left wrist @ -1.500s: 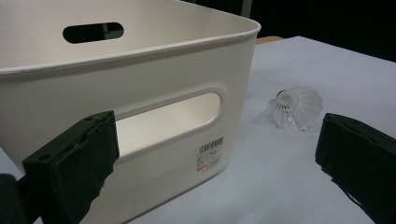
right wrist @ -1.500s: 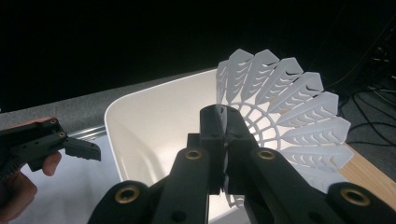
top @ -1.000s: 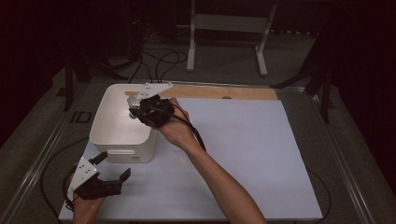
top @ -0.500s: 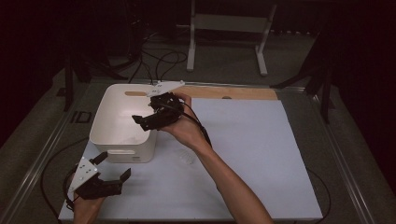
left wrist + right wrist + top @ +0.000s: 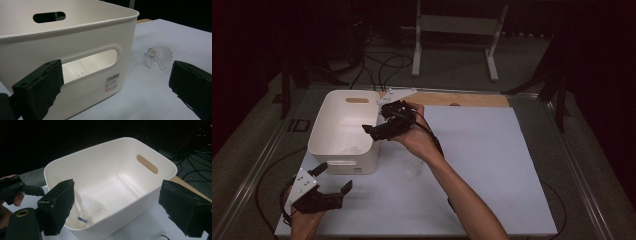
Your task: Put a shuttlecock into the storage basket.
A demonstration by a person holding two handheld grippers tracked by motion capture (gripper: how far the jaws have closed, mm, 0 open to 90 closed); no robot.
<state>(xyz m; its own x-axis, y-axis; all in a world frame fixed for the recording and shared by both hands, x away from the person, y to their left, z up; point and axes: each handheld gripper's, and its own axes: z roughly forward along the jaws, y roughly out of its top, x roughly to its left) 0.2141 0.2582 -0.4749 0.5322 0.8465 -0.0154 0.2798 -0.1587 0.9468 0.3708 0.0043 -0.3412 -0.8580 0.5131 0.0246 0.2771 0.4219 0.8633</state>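
Shuttlecock [image 5: 86, 211] lies inside white bin [image 5: 343, 131], near its front wall, blue band round the cork, print unreadable. Bin's near wall carries a barcode sticker [image 5: 112, 83], text too small to read. Left gripper [image 5: 330, 186] at near left of table, jaws wide apart, nothing between them. Right gripper [image 5: 372, 132] over bin's right rim, jaws just been opening, wide and empty. Second shuttlecock [image 5: 159, 57] lies on white mat [image 5: 492, 165] right of bin; faint from high view, cut off at right gripper view's bottom edge.
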